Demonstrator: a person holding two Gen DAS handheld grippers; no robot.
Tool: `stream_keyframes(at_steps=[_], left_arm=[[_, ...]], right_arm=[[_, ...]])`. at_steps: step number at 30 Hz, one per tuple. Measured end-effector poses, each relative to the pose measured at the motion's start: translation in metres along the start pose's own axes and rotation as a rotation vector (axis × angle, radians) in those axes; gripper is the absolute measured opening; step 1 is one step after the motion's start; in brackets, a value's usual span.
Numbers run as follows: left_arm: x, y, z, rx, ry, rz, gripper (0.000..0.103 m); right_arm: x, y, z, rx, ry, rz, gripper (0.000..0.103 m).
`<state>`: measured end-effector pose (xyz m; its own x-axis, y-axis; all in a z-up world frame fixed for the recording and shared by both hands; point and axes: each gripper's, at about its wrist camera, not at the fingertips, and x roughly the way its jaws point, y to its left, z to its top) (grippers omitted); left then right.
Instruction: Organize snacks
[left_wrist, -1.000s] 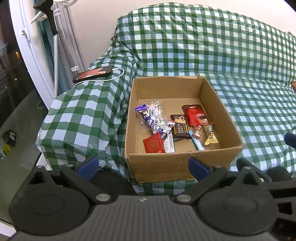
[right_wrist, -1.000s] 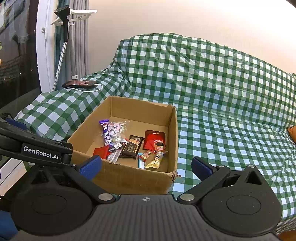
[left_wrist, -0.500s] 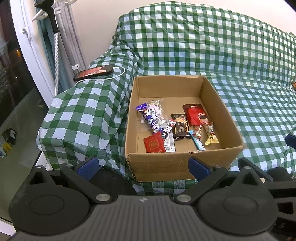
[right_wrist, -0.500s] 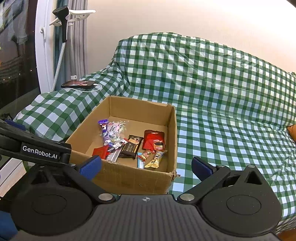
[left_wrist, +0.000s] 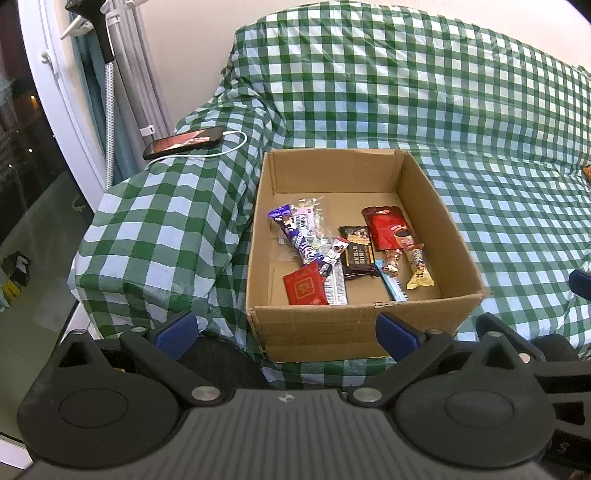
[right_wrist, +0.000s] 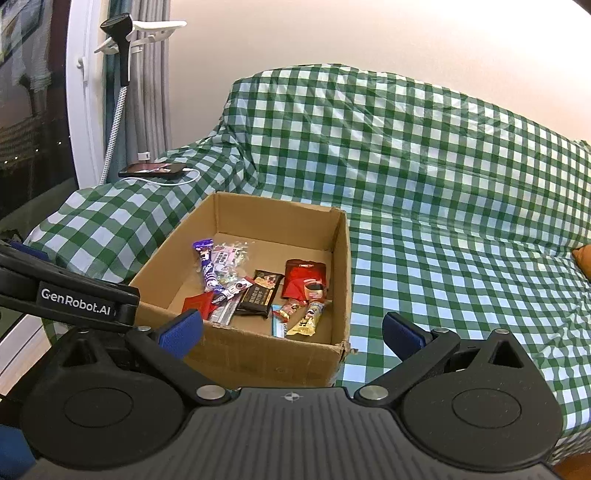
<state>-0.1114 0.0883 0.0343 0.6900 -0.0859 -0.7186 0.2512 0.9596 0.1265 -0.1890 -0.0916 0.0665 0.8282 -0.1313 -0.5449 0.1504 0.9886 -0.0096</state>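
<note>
Left tool (left_wrist: 284, 334) and right tool (right_wrist: 291, 332) both spread wide, gripping nothing, short of the cardboard box (left_wrist: 354, 328). Box sits on green-checked sofa (right_wrist: 443, 229). Snacks (left_wrist: 354, 254) lie loose on box floor, toward near wall. Beyond, phone (left_wrist: 184, 142) with white cable on sofa arm.

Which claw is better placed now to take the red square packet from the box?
Probably the left claw: open, facing the cardboard box squarely, with the red square packet just past the near wall. The right claw, open too, is off to the box's right.
</note>
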Motion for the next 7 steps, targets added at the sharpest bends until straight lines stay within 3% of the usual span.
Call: stream_keyframes(at_steps=[7], left_arm=[[0.0103,0.0011,0.0041,-0.004,0.035,0.018,0.103]], right_arm=[[0.0027,0.0004,0.0032,0.022,-0.003,0.0,0.103]])
